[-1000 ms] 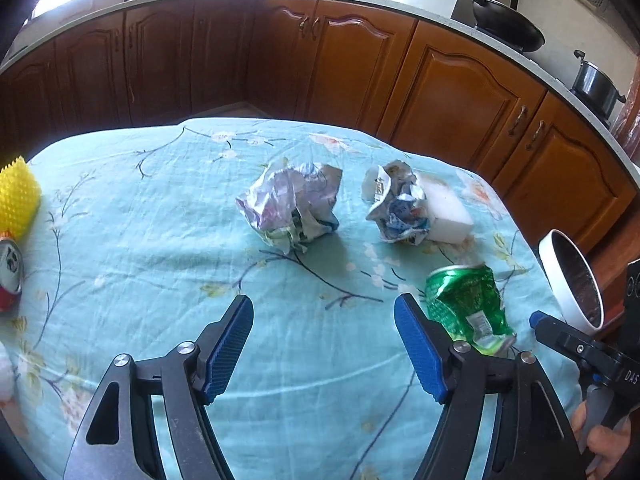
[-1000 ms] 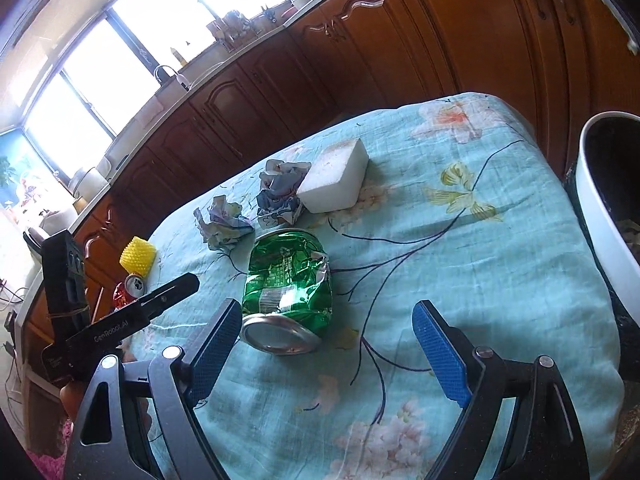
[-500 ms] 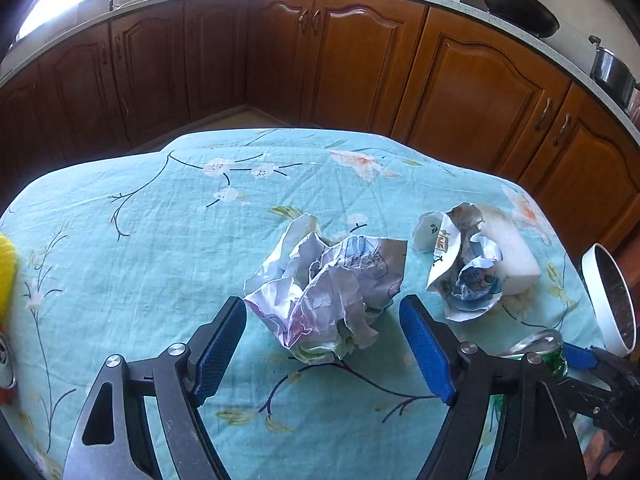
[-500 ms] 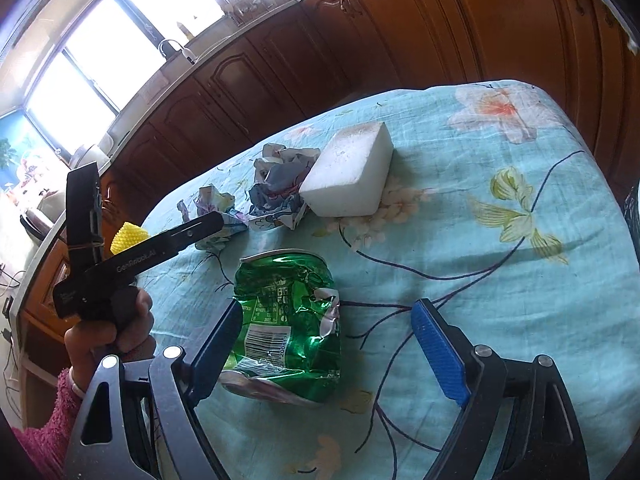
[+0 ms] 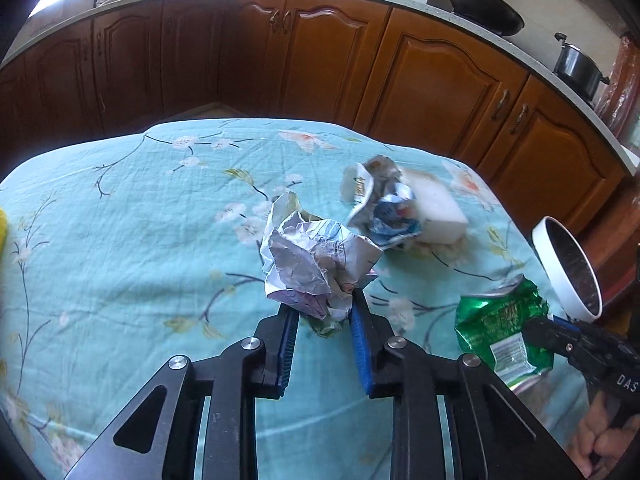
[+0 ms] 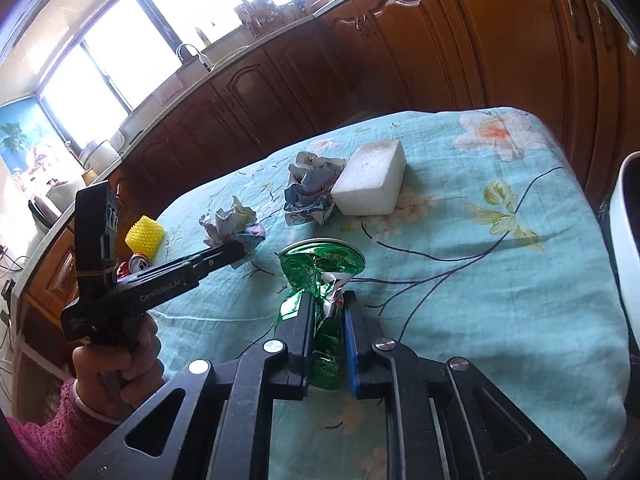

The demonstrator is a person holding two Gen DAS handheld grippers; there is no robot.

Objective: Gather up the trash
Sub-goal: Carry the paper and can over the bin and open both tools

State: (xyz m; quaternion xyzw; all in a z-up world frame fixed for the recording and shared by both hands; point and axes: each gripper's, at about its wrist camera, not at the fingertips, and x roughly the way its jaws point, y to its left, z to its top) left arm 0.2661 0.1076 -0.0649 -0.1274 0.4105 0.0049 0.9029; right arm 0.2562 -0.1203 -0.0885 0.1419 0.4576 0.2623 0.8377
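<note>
Both tongs have just been closing and are pinching now: the left gripper [image 5: 324, 308] is squeezing the crumpled paper ball [image 5: 316, 264] mid-table, the right gripper [image 6: 328, 312] is clamping the crushed green can [image 6: 324, 276] near the table's right edge, beside the white bin [image 5: 568, 268]. Paper's probably featherlight and squishy, so grabbing the bulk is working. The can looks thin, slick, sharp-creased; I'd be taking it across a flattened fold.

The left gripper [image 5: 324, 312] points downward, its jaws having just closed onto a crumpled paper ball [image 5: 316, 264], blue pads [image 5: 362, 344] pressing both sides. The right gripper [image 6: 328, 316], likewise angled down, has just closed, pinching a crushed green can [image 6: 324, 276]. A hand [image 6: 116, 372] in a pink sleeve [image 6: 48, 436] grips the left gripper's handle.
</note>
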